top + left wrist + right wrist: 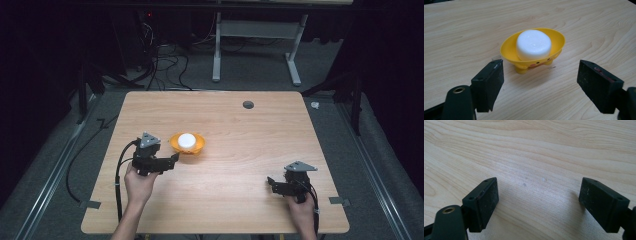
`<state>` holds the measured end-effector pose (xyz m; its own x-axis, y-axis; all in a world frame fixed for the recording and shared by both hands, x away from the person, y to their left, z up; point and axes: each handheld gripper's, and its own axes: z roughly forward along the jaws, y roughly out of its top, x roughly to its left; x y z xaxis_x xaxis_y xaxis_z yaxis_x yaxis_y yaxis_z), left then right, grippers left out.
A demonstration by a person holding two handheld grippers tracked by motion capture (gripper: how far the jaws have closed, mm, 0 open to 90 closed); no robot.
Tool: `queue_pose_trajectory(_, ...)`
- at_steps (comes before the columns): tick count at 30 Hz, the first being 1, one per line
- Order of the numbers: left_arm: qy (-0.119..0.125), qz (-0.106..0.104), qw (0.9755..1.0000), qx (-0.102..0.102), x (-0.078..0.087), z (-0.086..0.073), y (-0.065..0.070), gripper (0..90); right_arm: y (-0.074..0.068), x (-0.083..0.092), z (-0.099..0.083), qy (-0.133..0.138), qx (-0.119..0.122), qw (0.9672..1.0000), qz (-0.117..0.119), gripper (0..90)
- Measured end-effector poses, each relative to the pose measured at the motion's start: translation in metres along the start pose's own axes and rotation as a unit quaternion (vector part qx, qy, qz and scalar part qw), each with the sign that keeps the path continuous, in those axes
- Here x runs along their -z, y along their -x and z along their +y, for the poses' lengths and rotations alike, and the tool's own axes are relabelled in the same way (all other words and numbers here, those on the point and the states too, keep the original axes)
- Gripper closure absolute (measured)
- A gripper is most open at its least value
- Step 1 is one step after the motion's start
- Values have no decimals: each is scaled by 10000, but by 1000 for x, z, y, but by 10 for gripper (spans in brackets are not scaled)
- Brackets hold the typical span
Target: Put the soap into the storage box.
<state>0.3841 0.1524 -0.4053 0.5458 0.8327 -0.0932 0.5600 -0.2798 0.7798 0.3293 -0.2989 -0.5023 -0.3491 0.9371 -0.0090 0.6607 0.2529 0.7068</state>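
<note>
My left gripper [540, 82] stands open just short of the small yellow plastic footed soap dish [510, 48], which sits left of centre on the light wooden table [240, 150] with a round white bar of soap [533, 45] in it, nothing between the jaws. My right gripper [539, 202] idles open over bare wood, well apart. Risks, I judge: dish is light on stubby feet, so an off-centre pinch on the rim tips it, or a jaw nudge skids it and the soap slides out.
</note>
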Motion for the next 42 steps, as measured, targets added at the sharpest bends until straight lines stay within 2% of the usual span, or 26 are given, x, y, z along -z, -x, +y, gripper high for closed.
queue_pose_trajectory(19,45,40,9999,94,12,-17,-3,222,0,0,0,2,3,10000,-2,170)
queue_pose_trajectory(36,69,19,9995,298,17,-32,-11,222,0,0,0,0,-6,10000,-8,170)
queue_pose_trajectory(42,53,78,9993,371,17,-39,-12,221,0,0,0,2,-1,10000,-4,170)
